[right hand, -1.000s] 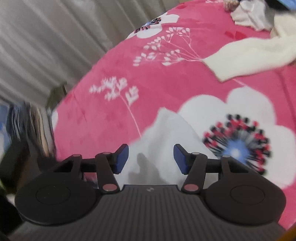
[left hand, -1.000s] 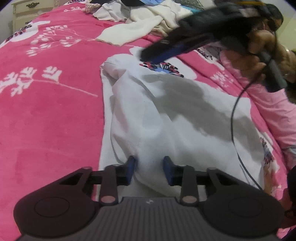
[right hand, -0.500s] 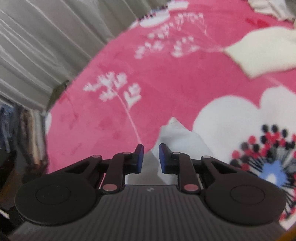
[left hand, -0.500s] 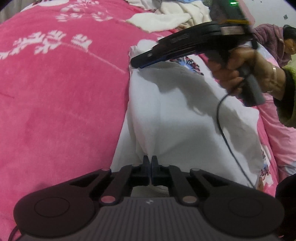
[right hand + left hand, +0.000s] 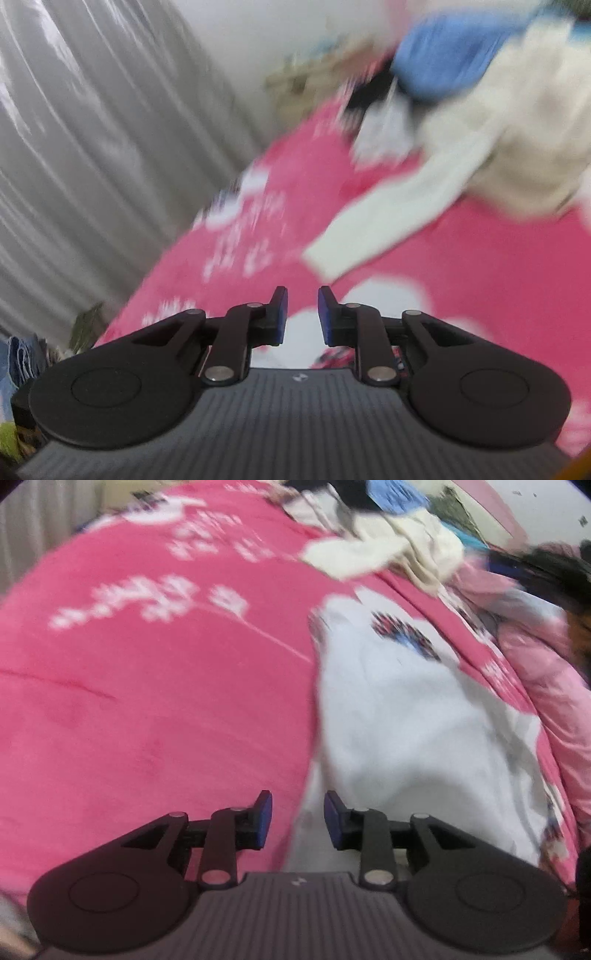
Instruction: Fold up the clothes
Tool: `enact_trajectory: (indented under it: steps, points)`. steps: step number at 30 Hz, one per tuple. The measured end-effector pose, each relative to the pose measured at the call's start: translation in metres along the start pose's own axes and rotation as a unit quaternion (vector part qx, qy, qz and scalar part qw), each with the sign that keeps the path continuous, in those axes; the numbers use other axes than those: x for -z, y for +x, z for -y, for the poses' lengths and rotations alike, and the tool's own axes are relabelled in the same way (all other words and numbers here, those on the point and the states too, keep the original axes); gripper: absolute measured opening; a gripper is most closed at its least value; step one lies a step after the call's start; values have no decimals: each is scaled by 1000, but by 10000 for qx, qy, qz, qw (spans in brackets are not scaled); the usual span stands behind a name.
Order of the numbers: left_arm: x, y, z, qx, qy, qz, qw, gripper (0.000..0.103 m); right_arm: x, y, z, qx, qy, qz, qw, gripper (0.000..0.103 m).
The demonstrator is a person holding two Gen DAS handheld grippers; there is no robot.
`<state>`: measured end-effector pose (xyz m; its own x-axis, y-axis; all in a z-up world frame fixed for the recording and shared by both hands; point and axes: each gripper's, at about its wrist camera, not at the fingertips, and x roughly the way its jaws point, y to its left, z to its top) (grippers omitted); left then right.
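A white garment (image 5: 399, 720) lies folded lengthwise on the pink flowered blanket (image 5: 147, 701). In the left wrist view my left gripper (image 5: 298, 819) hovers over the garment's near left edge. Its jaws are opening, and the blue pads (image 5: 264, 814) stand apart without pressing the cloth. In the blurred right wrist view my right gripper (image 5: 303, 317) is lifted off the bed. Its jaws are narrowly apart and opening, with nothing between them. It points toward a cream garment (image 5: 480, 177) on the blanket (image 5: 480, 277).
A pile of clothes, cream (image 5: 388, 554) and blue (image 5: 443, 55) among them, sits at the far end of the bed. A grey curtain (image 5: 92, 147) hangs on the left. A person's pink sleeve (image 5: 546, 672) lies along the bed's right side.
My left gripper closed on the white garment's near edge, then opened and let it go. My right gripper closed near the far corner, then rose and swung toward the clothes pile.
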<state>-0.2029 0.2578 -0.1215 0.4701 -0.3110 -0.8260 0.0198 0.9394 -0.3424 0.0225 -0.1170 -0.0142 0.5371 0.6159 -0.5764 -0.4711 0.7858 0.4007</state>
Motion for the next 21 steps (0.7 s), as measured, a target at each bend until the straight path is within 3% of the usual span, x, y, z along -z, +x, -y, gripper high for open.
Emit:
enact_trajectory:
  steps: [2, 4, 6, 8, 12, 15, 18, 21]
  points:
    - [-9, -11, -2, 53, -44, 111, 9999, 34, -2, -59, -4, 193, -243, 576, 9979, 26]
    - [-21, -16, 2, 262, -19, 154, 9995, 37, 5, -105, -7, 225, -305, 906, 9952, 47]
    - [-28, -16, 14, 492, 154, 120, 9986, 39, 16, -147, -11, 183, -283, 1123, 9931, 50]
    - [-28, -8, 33, 666, 498, -62, 9965, 39, 33, -172, -16, 198, -271, 1080, 9936, 50]
    - [-16, 19, 68, 948, 1358, -610, 9843, 40, 81, -172, -18, 260, -159, 153, 9994, 50]
    - [0, 40, 77, 440, 1883, -872, 9772, 40, 126, -152, -14, 250, -56, -772, 9967, 48]
    - [8, 54, 71, 164, 1820, -1072, 9773, 38, 181, -118, -4, 629, -40, -1701, 9834, 47]
    - [2, 55, 64, 237, 1505, -1123, 9819, 39, 228, -91, 17, 1117, 125, -2482, 9622, 46]
